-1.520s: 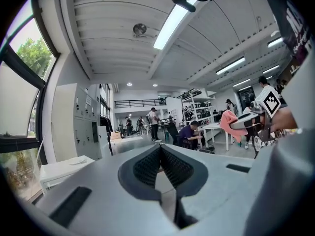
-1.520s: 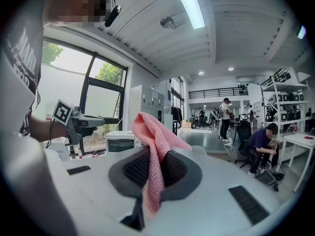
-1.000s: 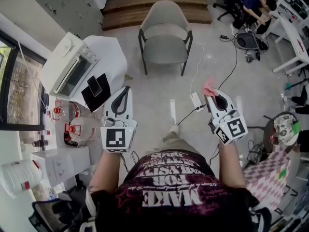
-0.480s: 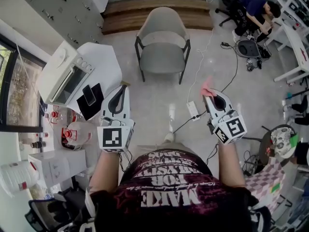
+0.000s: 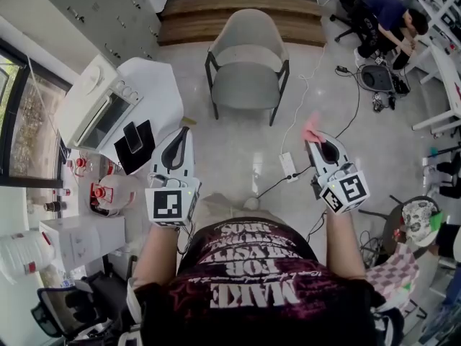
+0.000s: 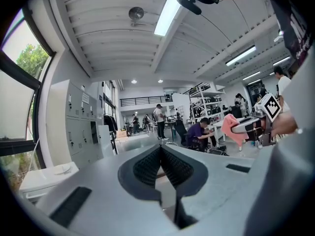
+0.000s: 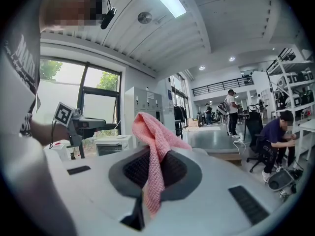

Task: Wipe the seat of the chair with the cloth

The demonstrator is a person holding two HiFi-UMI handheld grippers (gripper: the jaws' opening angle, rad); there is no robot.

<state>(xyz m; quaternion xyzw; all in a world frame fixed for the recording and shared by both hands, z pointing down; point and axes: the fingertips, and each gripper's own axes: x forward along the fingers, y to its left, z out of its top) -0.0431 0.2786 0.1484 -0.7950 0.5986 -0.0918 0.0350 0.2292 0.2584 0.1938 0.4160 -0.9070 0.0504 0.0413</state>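
Observation:
A beige chair (image 5: 247, 56) with dark legs stands on the floor ahead of me, its seat (image 5: 245, 85) bare. My right gripper (image 5: 312, 137) is shut on a pink cloth (image 5: 311, 130), held in the air well short of the chair. In the right gripper view the cloth (image 7: 153, 151) hangs pinched between the dark pads and sticks up above them. The left gripper (image 5: 184, 133) is held level beside it, shut and with nothing in it; its pads (image 6: 147, 167) meet in the left gripper view.
A white round table (image 5: 162, 92) with a toaster oven (image 5: 99, 103) and a phone on a black pad stands at the left. A power strip (image 5: 288, 166) and cables lie on the floor. A person (image 5: 389, 16) sits at desks far right.
I have stepped slightly and the view has shifted; the chair sits a little lower and to the right than half a second ago. Both grippers keep their pose and the cloth stays held.

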